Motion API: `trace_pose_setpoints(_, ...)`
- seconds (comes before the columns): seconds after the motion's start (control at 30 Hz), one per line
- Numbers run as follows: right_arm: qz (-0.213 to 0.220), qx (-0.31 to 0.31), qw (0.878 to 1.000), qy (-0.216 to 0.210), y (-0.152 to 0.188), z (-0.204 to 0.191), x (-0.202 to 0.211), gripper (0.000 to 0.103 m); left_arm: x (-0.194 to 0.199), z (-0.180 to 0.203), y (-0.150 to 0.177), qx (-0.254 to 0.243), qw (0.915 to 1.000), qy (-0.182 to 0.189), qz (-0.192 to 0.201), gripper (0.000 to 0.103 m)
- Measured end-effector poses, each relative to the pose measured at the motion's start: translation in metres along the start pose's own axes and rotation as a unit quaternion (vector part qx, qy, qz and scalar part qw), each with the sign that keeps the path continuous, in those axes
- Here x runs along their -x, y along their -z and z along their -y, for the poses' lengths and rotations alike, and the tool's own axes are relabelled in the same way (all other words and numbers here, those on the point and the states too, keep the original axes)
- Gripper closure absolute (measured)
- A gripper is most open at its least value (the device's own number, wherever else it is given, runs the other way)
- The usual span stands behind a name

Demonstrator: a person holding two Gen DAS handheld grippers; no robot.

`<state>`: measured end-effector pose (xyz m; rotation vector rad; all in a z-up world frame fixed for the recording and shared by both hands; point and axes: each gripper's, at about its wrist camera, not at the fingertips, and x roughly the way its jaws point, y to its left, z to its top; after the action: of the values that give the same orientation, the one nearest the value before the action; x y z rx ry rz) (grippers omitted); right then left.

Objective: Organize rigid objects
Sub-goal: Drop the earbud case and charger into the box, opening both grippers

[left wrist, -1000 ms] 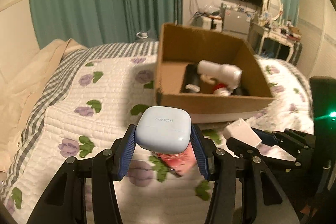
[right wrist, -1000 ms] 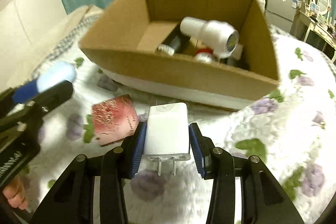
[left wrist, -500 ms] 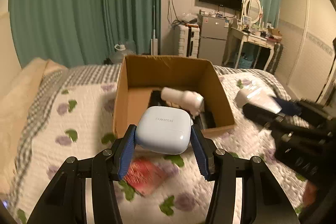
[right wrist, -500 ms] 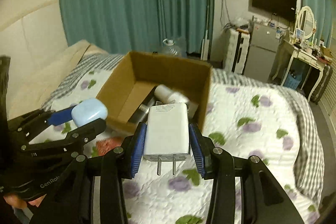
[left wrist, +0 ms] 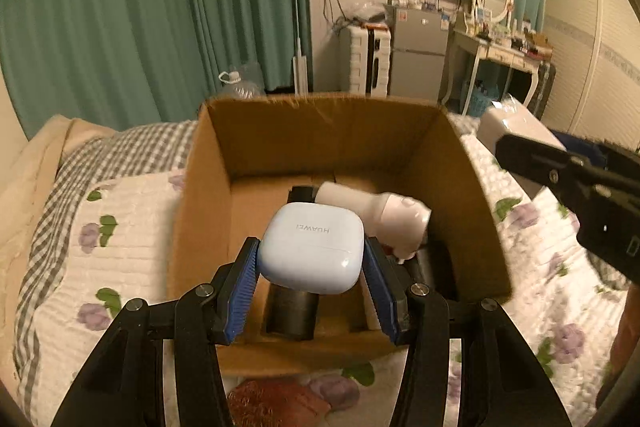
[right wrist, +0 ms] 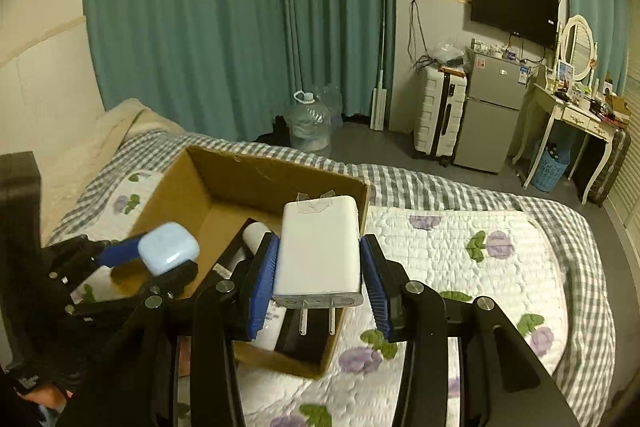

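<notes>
Your right gripper (right wrist: pixel 319 277) clamps a white wall charger (right wrist: pixel 318 253) between its blue pads (right wrist: pixel 262 287), prongs pointing back toward you, and holds it above the near right corner of the cardboard box (right wrist: pixel 224 187). Over the box's left side, your left gripper (right wrist: pixel 154 263) pinches a pale blue earbud case (right wrist: pixel 169 253). Inside the box you can see a white bottle (right wrist: pixel 256 233) lying beside dark items too hidden to identify. The box sits on a floral quilt (right wrist: pixel 480 275), with teal curtains (right wrist: pixel 240 19) well behind it.
</notes>
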<state>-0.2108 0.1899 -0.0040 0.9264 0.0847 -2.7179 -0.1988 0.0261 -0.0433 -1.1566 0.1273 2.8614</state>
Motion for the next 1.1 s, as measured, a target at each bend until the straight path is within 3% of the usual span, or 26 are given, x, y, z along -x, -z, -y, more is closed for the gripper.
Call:
trace_pose_setpoints(0.27, -0.019, 0.0, 1.0, -0.015, 0.009, 0.0, -0.05, 0.062, -0.024, 0.002, 0.009, -0.016, 0.9994, -0.029, -0.001, 0.046)
trace_pose_setpoints(0.5, -0.021, -0.004, 0.999, -0.029, 0.01, -0.002, -0.059, 0.06, -0.015, 0.008, 0.01, -0.03, 0.9989, -0.033, 0.015, 0.042)
trace_pose_setpoints(0.57, -0.009, -0.007, 1.0, -0.023, 0.008, -0.001, -0.051, 0.034, -0.006, 0.009, 0.01, -0.03, 0.9988, -0.035, 0.02, 0.042)
trace_pose_setpoints(0.6, -0.001, -0.011, 1.0, -0.018, 0.007, 0.0, -0.044, 0.031, 0.0, 0.009, 0.01, -0.029, 0.9987, -0.035, 0.023, 0.042)
trace_pose_setpoints(0.87, 0.028, -0.006, 1.0, -0.001, -0.002, -0.006, 0.023, 0.024, 0.066, -0.004, 0.006, -0.004, 0.9973, -0.051, 0.052, 0.039)
trace_pose_setpoints(1.1, 0.035, 0.01, 0.999, 0.008, 0.005, -0.019, 0.075, 0.023, 0.107, -0.016, 0.015, 0.017, 0.9985, -0.037, 0.036, 0.039)
